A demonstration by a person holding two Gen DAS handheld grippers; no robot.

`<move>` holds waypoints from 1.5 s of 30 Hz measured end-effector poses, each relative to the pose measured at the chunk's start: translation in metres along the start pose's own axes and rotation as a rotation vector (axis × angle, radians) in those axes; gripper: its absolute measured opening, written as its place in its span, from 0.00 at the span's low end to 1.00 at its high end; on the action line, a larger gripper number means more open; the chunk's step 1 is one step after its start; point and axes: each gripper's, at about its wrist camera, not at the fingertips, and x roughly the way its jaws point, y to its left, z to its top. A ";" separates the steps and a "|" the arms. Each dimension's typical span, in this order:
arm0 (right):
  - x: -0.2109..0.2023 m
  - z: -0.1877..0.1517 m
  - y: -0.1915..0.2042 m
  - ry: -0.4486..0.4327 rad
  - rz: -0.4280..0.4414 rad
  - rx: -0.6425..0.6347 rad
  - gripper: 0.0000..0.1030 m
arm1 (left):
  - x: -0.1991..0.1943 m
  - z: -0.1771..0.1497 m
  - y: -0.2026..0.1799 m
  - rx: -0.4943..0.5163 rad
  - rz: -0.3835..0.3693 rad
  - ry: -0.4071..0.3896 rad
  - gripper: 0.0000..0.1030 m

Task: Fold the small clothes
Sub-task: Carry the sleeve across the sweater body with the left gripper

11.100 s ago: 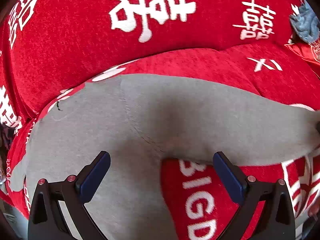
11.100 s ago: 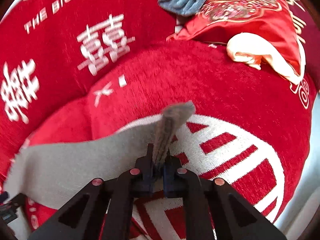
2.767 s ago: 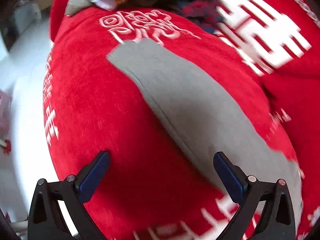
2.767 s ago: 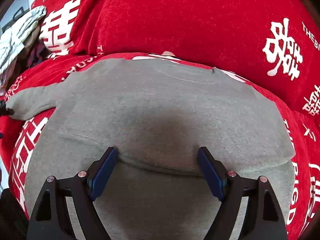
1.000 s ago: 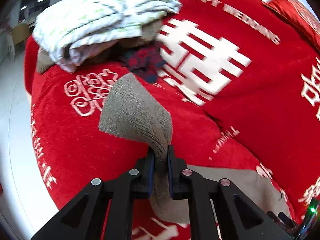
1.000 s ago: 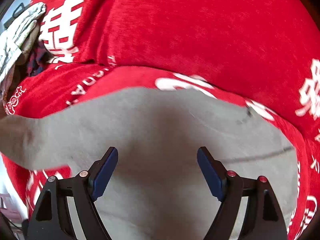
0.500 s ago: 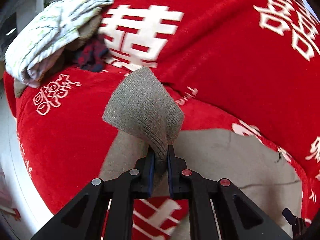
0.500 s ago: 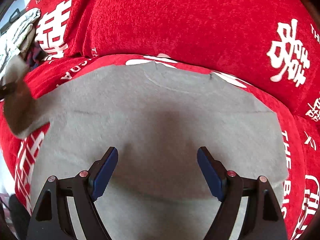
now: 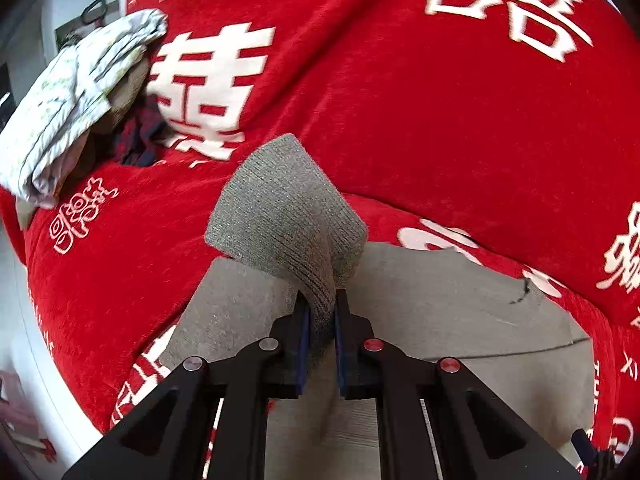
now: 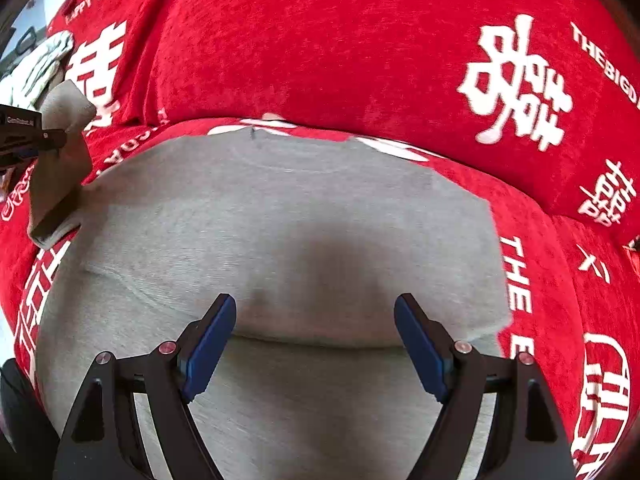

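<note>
Midway through a fold, the grey knit long-sleeved top [image 10: 280,232] lies spread flat on a red plush sofa cover printed with white wedding characters [image 10: 340,40]. The left gripper [image 9: 319,312] has its fingers clamped on the ribbed sleeve cuff [image 9: 284,216], lifted clear of the cover and angled toward the garment's body. The right gripper [image 10: 315,332] hovers low over the top's lower half, fingers wide apart, gripping nothing. Judged from here, the thin pinch could slip, or the plush pile could drag the cloth and skew the fold. A pile of pale printed laundry [image 9: 68,92] sits well apart, at the sofa's far left.
</note>
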 end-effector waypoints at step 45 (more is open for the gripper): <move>-0.020 -0.018 -0.144 -0.039 -0.039 0.247 0.82 | -0.059 -0.080 -0.234 0.425 -0.181 -0.020 0.10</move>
